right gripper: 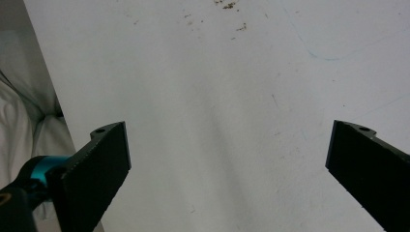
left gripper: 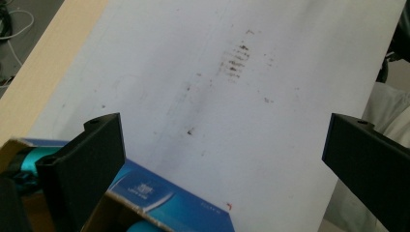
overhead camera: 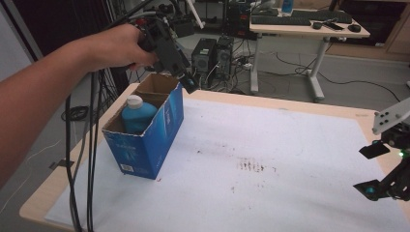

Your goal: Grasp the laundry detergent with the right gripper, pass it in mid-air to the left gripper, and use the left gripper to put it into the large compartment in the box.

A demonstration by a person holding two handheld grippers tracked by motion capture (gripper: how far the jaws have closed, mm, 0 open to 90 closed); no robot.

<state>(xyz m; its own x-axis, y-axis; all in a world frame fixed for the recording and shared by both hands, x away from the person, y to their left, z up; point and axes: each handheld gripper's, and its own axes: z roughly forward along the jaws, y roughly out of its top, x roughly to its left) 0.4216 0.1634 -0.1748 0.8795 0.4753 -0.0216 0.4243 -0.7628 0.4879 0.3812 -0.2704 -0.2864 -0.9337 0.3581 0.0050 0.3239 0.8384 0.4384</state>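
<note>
The left claw (overhead camera: 186,79) hangs just above the far edge of the blue box (overhead camera: 150,137), wide open and holding nothing. A blue bottle (overhead camera: 138,116) stands inside the box, at the left of the white surface (overhead camera: 270,145). The right claw (overhead camera: 372,169) waits open, well apart.

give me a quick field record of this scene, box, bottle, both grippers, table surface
box: blue cardboard box, top flaps open, standing near the table's left edge
bottle: blue bottle with a white cap, upright inside the box
left gripper: left gripper above the box's far rim, jaws wide open, nothing between them
right gripper: right gripper at the table's right edge, jaws open and empty
table surface: white sheet with brownish marks near its middle
</note>
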